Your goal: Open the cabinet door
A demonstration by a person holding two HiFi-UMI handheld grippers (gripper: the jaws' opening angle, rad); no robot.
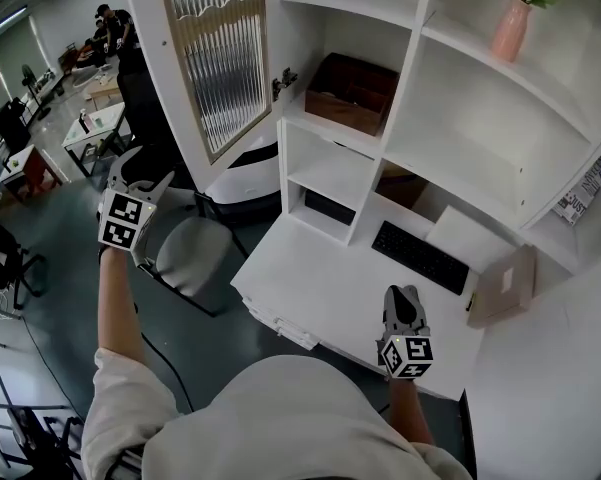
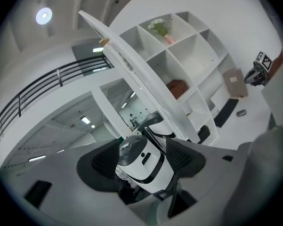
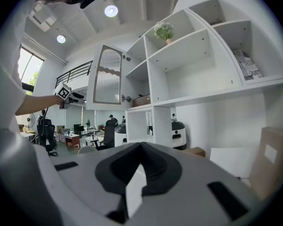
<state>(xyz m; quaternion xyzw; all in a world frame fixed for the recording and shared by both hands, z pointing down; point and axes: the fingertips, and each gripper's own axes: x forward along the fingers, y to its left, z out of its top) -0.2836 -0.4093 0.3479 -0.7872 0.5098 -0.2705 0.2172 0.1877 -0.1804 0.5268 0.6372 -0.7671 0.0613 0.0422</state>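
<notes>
The left gripper's (image 2: 143, 158) fingers (image 2: 102, 160) stand wide apart with nothing between them, at the head view's left. It is clear of the cabinet door (image 1: 218, 53), swung open at upper centre. The right gripper's (image 3: 140, 164) fingers meet at their tips, empty, above the bench (image 1: 330, 288).

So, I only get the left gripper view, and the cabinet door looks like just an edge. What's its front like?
Observer: The cabinet door is ribbed glass in a tan frame, seen in the head view.
Operator: What's my other claw doing?
Observer: The right claw is shut on nothing, held over the white desk.
Operator: And what's near my left claw?
Observer: The left claw, open and empty, hangs by a grey chair on the floor.
</notes>
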